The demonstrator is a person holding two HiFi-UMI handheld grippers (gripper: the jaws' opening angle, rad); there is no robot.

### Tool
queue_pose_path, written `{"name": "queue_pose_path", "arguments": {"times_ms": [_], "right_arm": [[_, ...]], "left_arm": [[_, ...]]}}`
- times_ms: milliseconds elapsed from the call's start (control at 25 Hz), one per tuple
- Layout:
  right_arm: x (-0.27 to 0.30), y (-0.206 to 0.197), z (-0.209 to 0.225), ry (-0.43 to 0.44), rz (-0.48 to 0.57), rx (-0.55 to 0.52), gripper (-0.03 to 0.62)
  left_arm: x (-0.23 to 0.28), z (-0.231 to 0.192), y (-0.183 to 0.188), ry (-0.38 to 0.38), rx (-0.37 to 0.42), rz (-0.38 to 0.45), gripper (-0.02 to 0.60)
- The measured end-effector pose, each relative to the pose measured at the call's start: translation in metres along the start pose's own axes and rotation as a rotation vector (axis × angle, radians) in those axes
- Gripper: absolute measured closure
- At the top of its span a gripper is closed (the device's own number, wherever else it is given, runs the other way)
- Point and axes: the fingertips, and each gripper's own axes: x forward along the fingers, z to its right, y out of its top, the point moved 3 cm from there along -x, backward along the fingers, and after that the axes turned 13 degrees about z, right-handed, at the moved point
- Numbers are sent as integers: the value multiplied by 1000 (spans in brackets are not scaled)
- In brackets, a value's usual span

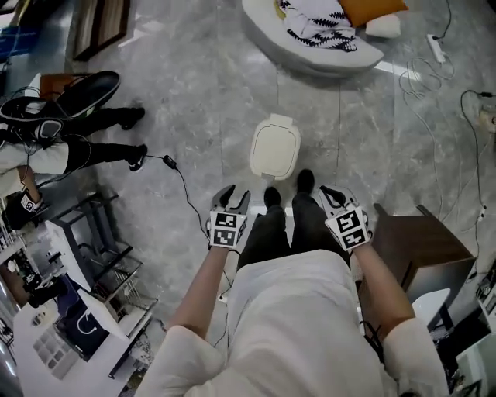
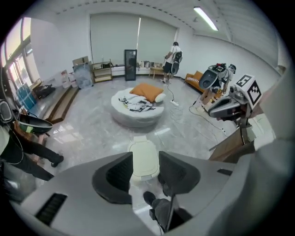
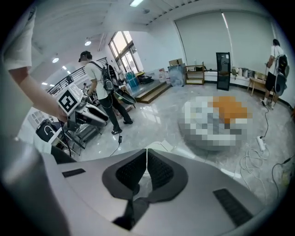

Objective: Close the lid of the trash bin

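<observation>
1. The person stands on a grey marble floor (image 1: 201, 85) and holds both grippers out low in front of the body, one on each side of the legs
2. The trash bin (image 1: 274, 147), cream-white with rounded corners, stands on the floor just beyond the person's black shoes (image 1: 272, 196), between the lines of the two grippers and apart from both
3. Its lid (image 2: 144, 159) lies flat on top of the bin, closed
4. The left gripper (image 1: 232, 195) points steeply down; its jaws stand clearly apart and nothing is between them. In the left gripper view the bin shows through the gap, down on the floor and not touched
5. The right gripper (image 1: 335, 194) also slants down; in the right gripper view its dark ribbed pads (image 3: 159, 173) meet at the tips with only a thin slit left, and they hold nothing
6. A brown wooden cabinet (image 1: 422, 244) stands near the person's right side
7. Well beyond the bin lies a round pale floor cushion (image 1: 310, 46) with a black-and-white patterned cloth (image 1: 318, 23) and an orange pillow (image 1: 370, 9) on it
8. A thin black cable (image 1: 182, 186) runs across the floor at the person's left, and another person in black trousers (image 1: 101, 151) is at the left edge of the head view
</observation>
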Motion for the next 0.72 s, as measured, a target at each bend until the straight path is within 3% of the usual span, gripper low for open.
{"name": "queue_pose_path", "arguments": {"times_ms": [320, 480, 720], "right_arm": [[-35, 57, -20, 28, 108, -109, 563], [-63, 74, -29, -21, 189, -130, 563], [-91, 88, -83, -95, 256, -179, 564]], "left_arm": [[-67, 26, 51, -5, -12, 206, 482], [-109, 33, 60, -4, -8, 300, 506], [-178, 20, 63, -26, -20, 451, 554]]}}
